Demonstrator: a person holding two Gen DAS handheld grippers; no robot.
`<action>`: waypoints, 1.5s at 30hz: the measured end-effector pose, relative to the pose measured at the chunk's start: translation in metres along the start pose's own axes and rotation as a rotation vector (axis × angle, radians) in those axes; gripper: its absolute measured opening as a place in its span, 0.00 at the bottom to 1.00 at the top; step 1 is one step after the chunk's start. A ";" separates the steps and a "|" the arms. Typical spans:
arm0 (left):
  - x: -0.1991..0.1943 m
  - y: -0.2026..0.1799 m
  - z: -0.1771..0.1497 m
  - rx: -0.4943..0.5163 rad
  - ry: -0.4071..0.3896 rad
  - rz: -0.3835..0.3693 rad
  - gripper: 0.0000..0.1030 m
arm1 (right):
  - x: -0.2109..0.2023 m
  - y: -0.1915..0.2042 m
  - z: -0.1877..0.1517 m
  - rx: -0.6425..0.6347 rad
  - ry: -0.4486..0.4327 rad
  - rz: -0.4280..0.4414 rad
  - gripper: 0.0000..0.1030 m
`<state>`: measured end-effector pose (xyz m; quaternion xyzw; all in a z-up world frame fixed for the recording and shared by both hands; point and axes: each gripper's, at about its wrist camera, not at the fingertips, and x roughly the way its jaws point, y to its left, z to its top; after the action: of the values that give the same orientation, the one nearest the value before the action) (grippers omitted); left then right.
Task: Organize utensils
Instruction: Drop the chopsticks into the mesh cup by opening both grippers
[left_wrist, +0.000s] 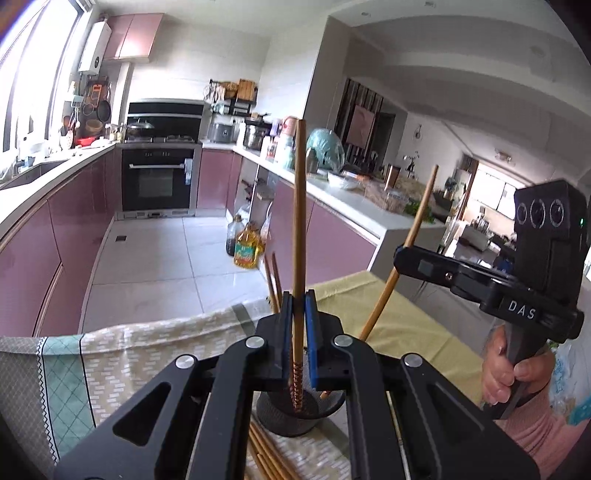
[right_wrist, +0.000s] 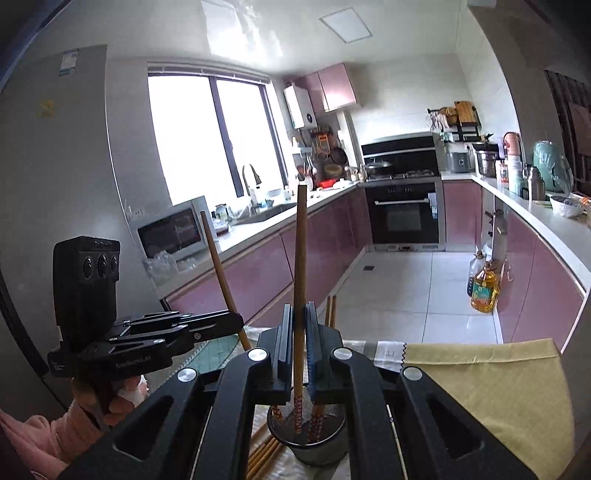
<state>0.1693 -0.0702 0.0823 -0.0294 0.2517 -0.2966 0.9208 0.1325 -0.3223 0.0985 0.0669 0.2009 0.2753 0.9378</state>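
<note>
Wooden chopstick (left_wrist: 298, 236) stands near upright in the left gripper (left_wrist: 298, 332), jaws clamped on it, patterned tip straight above the mesh cup (left_wrist: 288, 415) just below; the right gripper (left_wrist: 406, 254) pinches a second, tilted stick (left_wrist: 410, 240).

Right view: right gripper (right_wrist: 300, 347) grips its chopstick (right_wrist: 300, 273) upright, tip already inside the cup (right_wrist: 308, 448). Loose sticks (right_wrist: 264, 456) lie beside the cup on the cloth (right_wrist: 498, 391).

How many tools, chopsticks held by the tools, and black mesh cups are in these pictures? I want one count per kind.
Tools: 2, the left tool and the right tool
Held chopsticks: 2, the left chopstick and the right chopstick
Mesh cup: 1
Total: 5
The loose chopsticks overlap, so I give no count.
</note>
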 end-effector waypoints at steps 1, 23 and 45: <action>0.002 0.001 -0.002 0.000 0.010 0.000 0.07 | 0.004 0.000 -0.002 0.002 0.014 -0.001 0.05; 0.075 0.020 -0.035 -0.011 0.221 0.015 0.08 | 0.080 -0.023 -0.031 0.063 0.292 -0.029 0.06; 0.015 0.029 -0.064 -0.005 0.140 0.127 0.38 | 0.040 -0.008 -0.041 0.066 0.204 0.035 0.25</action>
<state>0.1645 -0.0492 0.0138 0.0053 0.3173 -0.2384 0.9179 0.1501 -0.3072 0.0457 0.0731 0.3029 0.2903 0.9048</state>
